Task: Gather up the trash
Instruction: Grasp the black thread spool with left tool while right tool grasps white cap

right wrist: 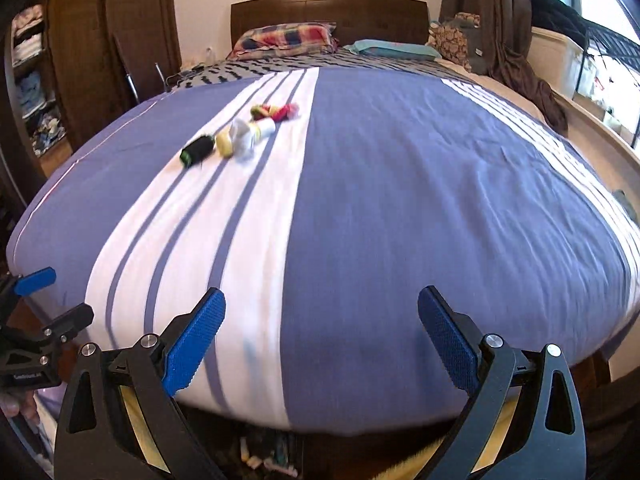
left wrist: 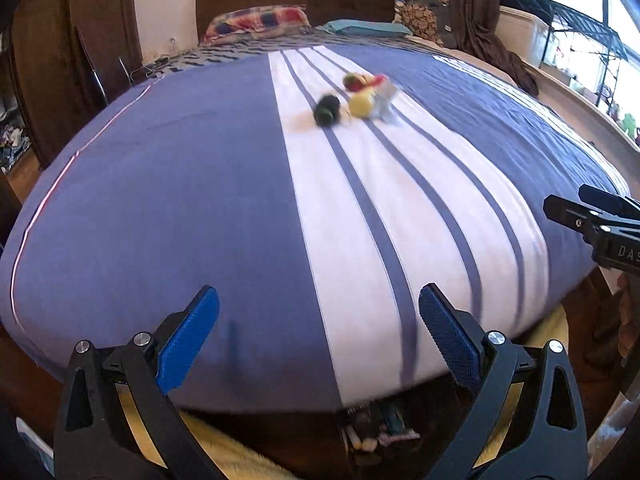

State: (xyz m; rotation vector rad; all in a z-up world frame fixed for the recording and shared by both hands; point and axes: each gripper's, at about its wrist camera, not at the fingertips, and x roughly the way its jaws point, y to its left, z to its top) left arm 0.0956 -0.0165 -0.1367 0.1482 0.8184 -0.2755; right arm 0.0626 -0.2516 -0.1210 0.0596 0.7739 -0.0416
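A small cluster of trash lies on the white stripe of the bed cover, far from both grippers: a black item point(left wrist: 327, 109) point(right wrist: 196, 151), a yellow item point(left wrist: 361, 104) point(right wrist: 225, 143), a white crumpled piece point(left wrist: 385, 105) point(right wrist: 244, 141) and a red-and-green item point(left wrist: 362, 81) point(right wrist: 276, 112). My left gripper point(left wrist: 319, 312) is open and empty over the foot of the bed; it also shows at the left edge of the right wrist view point(right wrist: 36, 312). My right gripper point(right wrist: 322, 316) is open and empty over the foot edge; part of it shows in the left wrist view point(left wrist: 600, 220).
The blue-and-white striped bed cover point(left wrist: 180, 200) point(right wrist: 420, 200) fills both views. Pillows point(left wrist: 256, 22) point(right wrist: 392, 50) lie by the dark headboard point(right wrist: 328, 10). A wardrobe point(right wrist: 32, 80) stands left, curtains and a window ledge point(left wrist: 576, 92) right. Small items point(left wrist: 376, 432) lie on the floor under the bed's foot.
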